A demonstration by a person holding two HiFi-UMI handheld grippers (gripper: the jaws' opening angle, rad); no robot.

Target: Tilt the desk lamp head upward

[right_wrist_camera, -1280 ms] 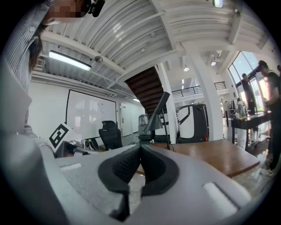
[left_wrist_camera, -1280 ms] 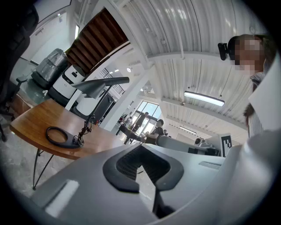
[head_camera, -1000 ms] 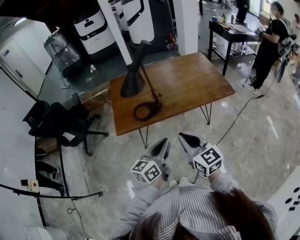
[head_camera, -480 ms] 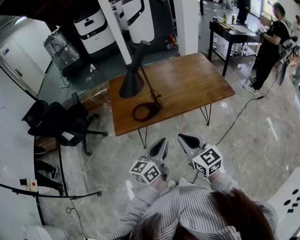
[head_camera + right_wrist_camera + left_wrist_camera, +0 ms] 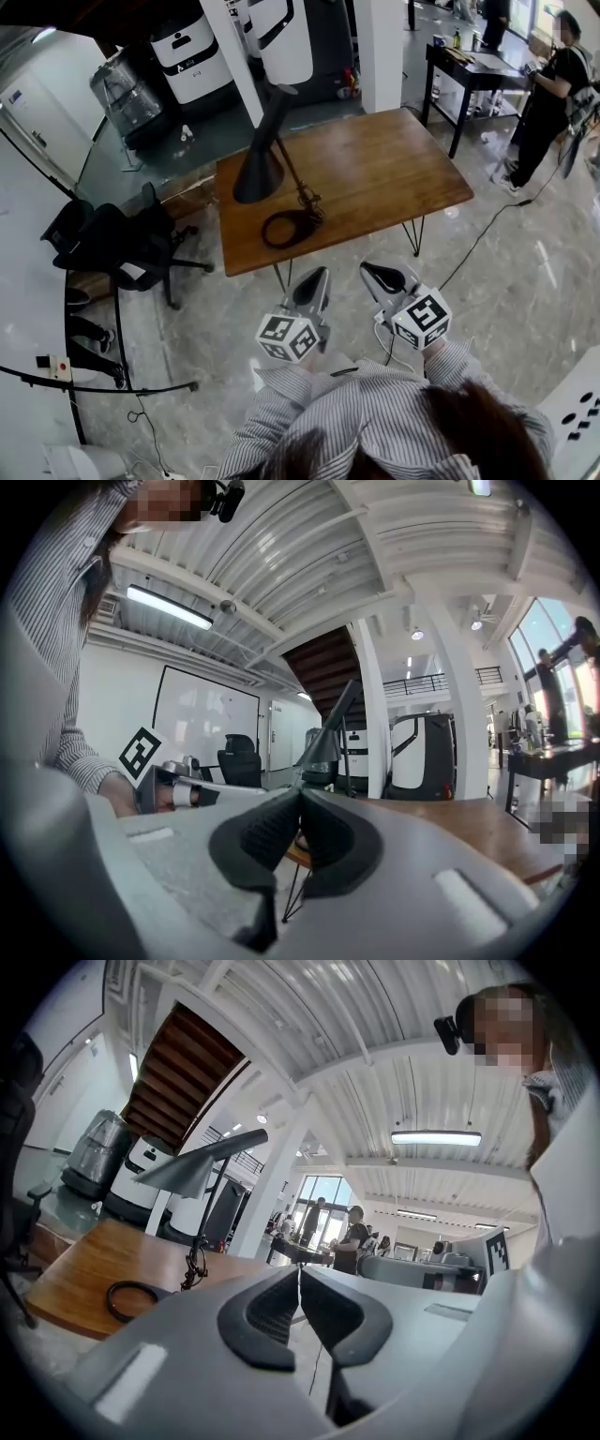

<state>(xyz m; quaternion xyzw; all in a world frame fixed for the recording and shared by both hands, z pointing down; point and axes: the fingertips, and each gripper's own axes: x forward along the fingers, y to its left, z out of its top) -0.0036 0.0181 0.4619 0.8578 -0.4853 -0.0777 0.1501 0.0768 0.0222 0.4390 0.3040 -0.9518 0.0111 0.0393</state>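
Note:
A black desk lamp stands on the left part of a wooden table (image 5: 394,169). Its cone head (image 5: 259,172) hangs tilted downward, its ring base (image 5: 286,228) lies near the table's front edge, and a thin arm joins them. The lamp head (image 5: 178,1174) also shows in the left gripper view and, as a dark cone (image 5: 323,742), in the right gripper view. My left gripper (image 5: 312,284) and right gripper (image 5: 382,276) are both shut and hold nothing. They hover side by side over the floor, short of the table's front edge and apart from the lamp.
A black office chair (image 5: 112,246) stands left of the table. White machines (image 5: 187,56) and a pillar (image 5: 380,47) are behind it. A person (image 5: 548,94) stands by a dark side table (image 5: 469,70) at the far right. A cable (image 5: 478,234) runs across the floor.
Both grippers have drifted slightly forward toward the table with the person; the lamp has not moved and the jaws stay shut.

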